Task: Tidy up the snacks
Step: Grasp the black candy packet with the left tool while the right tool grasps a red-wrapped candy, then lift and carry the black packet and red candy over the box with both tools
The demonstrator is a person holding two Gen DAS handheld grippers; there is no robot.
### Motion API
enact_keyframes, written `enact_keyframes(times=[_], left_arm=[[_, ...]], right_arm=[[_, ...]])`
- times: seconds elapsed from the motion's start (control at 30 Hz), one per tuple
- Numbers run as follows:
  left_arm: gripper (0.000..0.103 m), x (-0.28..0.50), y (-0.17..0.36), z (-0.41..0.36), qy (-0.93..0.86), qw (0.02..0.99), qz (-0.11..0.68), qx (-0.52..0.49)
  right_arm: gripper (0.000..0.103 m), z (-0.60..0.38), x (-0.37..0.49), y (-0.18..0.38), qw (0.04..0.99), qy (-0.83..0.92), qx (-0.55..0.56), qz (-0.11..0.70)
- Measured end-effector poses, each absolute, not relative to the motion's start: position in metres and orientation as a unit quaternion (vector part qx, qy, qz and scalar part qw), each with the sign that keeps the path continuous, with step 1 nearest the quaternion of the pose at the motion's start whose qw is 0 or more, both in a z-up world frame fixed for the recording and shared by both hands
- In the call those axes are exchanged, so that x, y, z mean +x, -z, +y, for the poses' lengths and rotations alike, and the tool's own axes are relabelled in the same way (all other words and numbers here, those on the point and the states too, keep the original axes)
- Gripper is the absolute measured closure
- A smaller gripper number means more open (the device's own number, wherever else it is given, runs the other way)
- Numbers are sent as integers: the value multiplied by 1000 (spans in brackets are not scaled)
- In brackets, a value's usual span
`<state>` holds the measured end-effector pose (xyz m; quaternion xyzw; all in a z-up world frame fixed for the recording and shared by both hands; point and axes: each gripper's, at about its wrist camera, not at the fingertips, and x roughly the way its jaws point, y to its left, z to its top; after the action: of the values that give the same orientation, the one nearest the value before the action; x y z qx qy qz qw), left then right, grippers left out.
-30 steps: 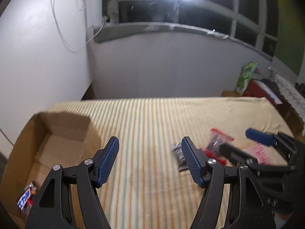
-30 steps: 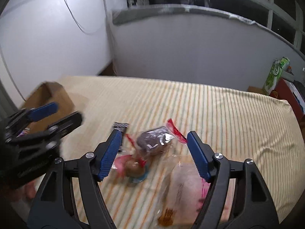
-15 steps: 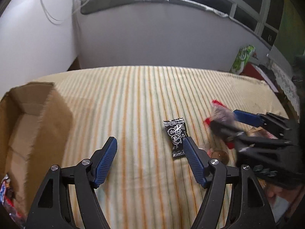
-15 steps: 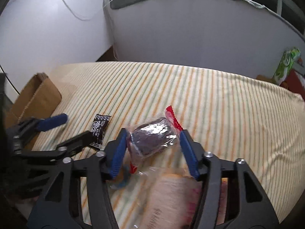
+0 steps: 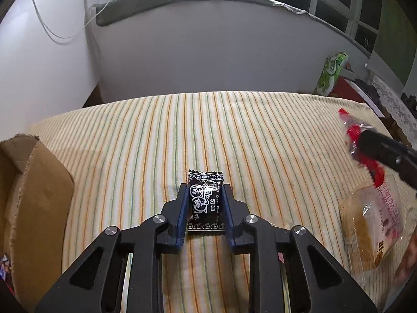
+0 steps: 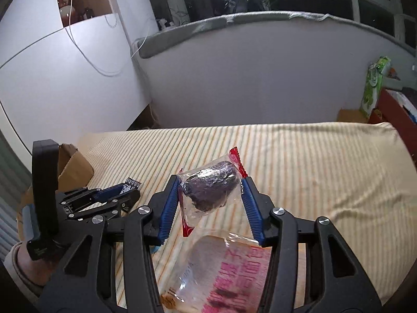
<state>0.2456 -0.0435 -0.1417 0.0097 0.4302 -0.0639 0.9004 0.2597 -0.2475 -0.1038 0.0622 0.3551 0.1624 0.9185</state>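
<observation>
A black candy packet [image 5: 204,203] with white print lies on the striped cloth [image 5: 234,135]. My left gripper [image 5: 206,190] is closing, and its blue pads touch the packet's two long sides. From the right wrist view, the left gripper [image 6: 122,193] sits low at the left with the candy's end [image 6: 131,182] poking out. My right gripper [image 6: 210,182] is closing too, its pads pressing a clear, red-edged packet with a dark cake [image 6: 211,190], held above the cloth. That packet [image 5: 349,125] also shows at the right edge of the left wrist view.
An open cardboard box [image 5: 34,182] stands at the left edge of the cloth, with a wrapped snack [image 5: 5,271] inside. A clear bread packet [image 5: 370,224] with pink print lies at the near right. A green pack [image 5: 331,73] stands beyond the far right corner. White walls lie behind.
My left gripper came down over the black candy and its jaws closed from wide apart onto it. My right gripper closed on the dark cake packet and lifted it off the cloth.
</observation>
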Motion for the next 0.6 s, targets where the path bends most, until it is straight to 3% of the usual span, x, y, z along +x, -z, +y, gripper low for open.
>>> enact_keyframes(times=[0.6], left_arm=[[82, 212, 117, -42, 72, 918, 391, -7]], right_arm=[[53, -252, 208, 102, 926, -133, 58, 349]])
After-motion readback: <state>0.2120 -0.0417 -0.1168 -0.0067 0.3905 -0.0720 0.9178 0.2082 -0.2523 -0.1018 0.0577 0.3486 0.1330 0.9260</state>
